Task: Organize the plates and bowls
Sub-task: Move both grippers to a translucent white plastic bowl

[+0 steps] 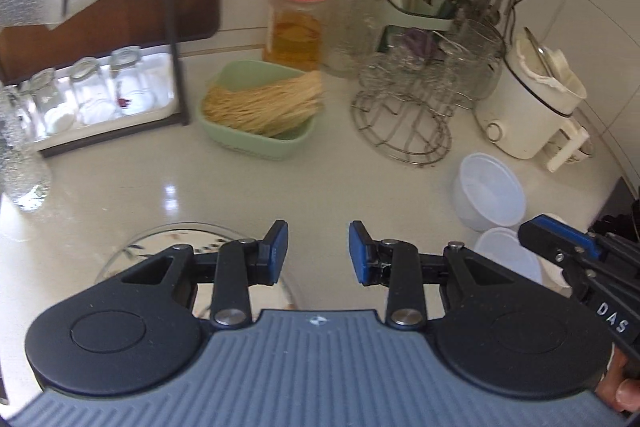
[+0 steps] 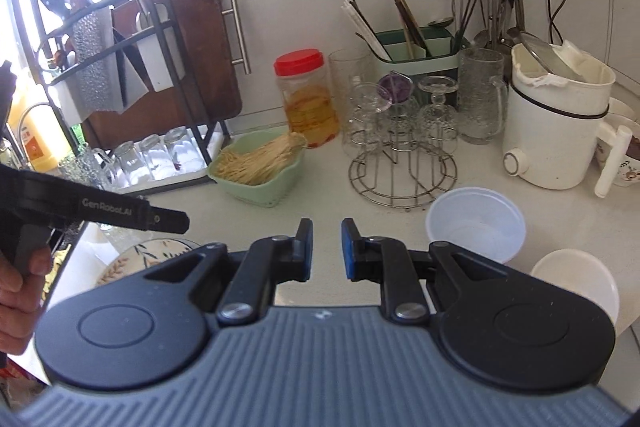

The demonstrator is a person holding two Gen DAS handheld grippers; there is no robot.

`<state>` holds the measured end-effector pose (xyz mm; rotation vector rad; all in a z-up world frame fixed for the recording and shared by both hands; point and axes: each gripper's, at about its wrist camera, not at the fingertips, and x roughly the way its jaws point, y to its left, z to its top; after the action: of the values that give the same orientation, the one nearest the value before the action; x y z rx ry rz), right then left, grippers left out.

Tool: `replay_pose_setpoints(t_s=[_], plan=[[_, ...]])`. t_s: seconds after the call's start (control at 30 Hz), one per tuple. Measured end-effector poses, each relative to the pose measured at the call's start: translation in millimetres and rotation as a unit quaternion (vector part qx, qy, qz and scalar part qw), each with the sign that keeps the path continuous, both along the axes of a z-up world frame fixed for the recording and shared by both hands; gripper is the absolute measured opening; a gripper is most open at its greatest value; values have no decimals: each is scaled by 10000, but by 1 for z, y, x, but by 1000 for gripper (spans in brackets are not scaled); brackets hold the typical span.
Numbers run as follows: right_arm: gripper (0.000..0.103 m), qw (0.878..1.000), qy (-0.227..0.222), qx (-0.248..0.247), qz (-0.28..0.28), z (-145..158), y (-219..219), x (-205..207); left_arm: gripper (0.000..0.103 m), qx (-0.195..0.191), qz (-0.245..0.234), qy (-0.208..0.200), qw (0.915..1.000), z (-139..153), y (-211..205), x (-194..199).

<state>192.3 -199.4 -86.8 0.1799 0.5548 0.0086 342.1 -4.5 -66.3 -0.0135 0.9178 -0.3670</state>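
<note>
A patterned plate (image 1: pixel 160 243) lies on the white counter under my left gripper's left finger; it also shows in the right wrist view (image 2: pixel 136 259). Two white plastic bowls stand at the right: a deeper one (image 1: pixel 490 197) (image 2: pixel 476 223) and a shallower one nearer the front (image 1: pixel 508 253) (image 2: pixel 576 283). My left gripper (image 1: pixel 318 251) is open and empty above the counter. My right gripper (image 2: pixel 326 247) is open and empty, left of the bowls; its finger also shows in the left wrist view (image 1: pixel 560 239).
A green basket of noodles (image 1: pixel 260 107), a red-lidded jar (image 1: pixel 298 19), a wire glass rack (image 1: pixel 404 115), a white cooker (image 1: pixel 532 99), a utensil holder (image 2: pixel 416 47) and a black rack with glasses (image 1: pixel 96 95) stand at the back.
</note>
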Motion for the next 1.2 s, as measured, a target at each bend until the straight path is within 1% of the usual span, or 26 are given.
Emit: replay_pose_setpoints(t_s=[0.07,0.2,0.23,0.3,0.37,0.43,0.5,0.63,0.7,0.8,0.9,1.1,1.2], plan=[[18,10000,38,-12,-40,-3,-10,-4,38,-22,-83,11,10000,-2,-16,-1],[19,9997,210,88,-96,-15,-29,-13,40,-63,-434,266,9987,-14,-50,1],[19,9995,262,149,-135,-19,-34,-16,41,-35,-543,290,9981,-17,-58,1],[20,9990,325,202,-226,-25,-42,-22,50,50,-782,360,9963,-26,-74,1],[20,9984,411,197,-336,-30,-49,-26,53,93,-928,467,9945,-36,-88,2],[20,9975,499,202,-465,-35,-57,-29,56,35,-1050,695,9920,-47,-101,5],[37,9963,534,245,-623,-39,-64,-33,57,-15,-1190,880,9890,-58,-112,8],[38,9937,611,255,-901,-48,-75,-40,57,-15,-1425,1074,9840,-72,-134,9],[37,9913,739,317,-1039,-56,-81,-38,57,-7,-1470,1191,9819,-79,-144,11],[37,9873,921,388,-1234,-67,-88,-37,57,38,-1525,1170,9813,-84,-155,13],[37,9846,1022,457,-1345,-79,-91,-38,56,17,-1445,1305,9809,-90,-157,20],[37,9811,985,755,-1486,-90,-98,-38,56,66,-1476,1486,9778,-94,-159,30],[37,9809,974,764,-1503,-93,-99,-36,55,56,-1478,1509,9774,-94,-162,32]])
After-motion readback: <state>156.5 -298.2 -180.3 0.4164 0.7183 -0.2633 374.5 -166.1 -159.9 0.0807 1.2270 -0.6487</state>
